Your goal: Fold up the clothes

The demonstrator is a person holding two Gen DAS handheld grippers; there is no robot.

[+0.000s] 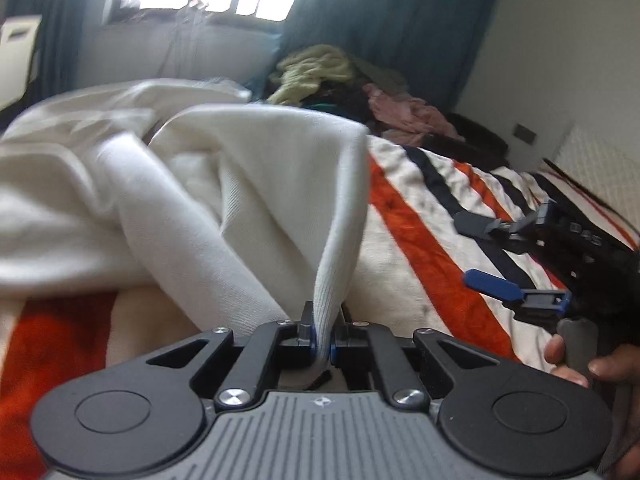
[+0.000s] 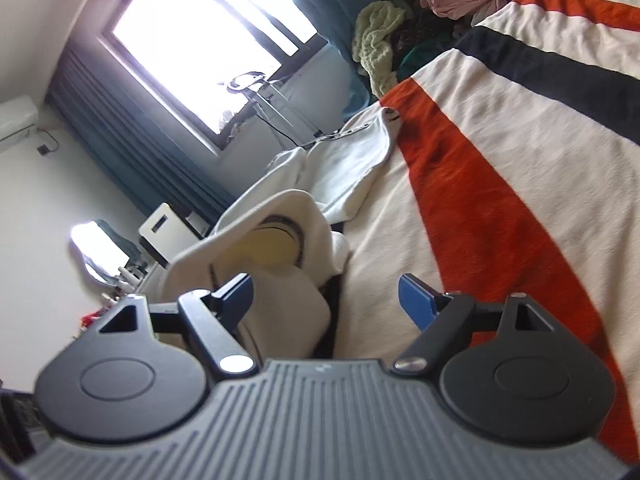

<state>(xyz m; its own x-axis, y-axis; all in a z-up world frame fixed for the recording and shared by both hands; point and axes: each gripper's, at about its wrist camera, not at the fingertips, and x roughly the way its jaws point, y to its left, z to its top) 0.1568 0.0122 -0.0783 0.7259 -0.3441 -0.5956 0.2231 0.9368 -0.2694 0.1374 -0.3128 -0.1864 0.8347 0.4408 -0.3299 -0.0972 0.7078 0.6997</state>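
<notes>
You are working in a home bedroom: a bed (image 2: 500, 168) spread with a blanket striped orange, cream and navy, a heap of loose clothes (image 1: 340, 76) at its far end, teal curtains (image 1: 384, 24) flanking a bright window (image 2: 200, 40), and a wall-mounted air conditioner (image 2: 16, 120).

Both wrist views sit low over the striped blanket (image 1: 420, 248), facing the window (image 2: 200, 40); the right view is rolled sideways. Both share the clothes pile (image 1: 320, 72).
</notes>
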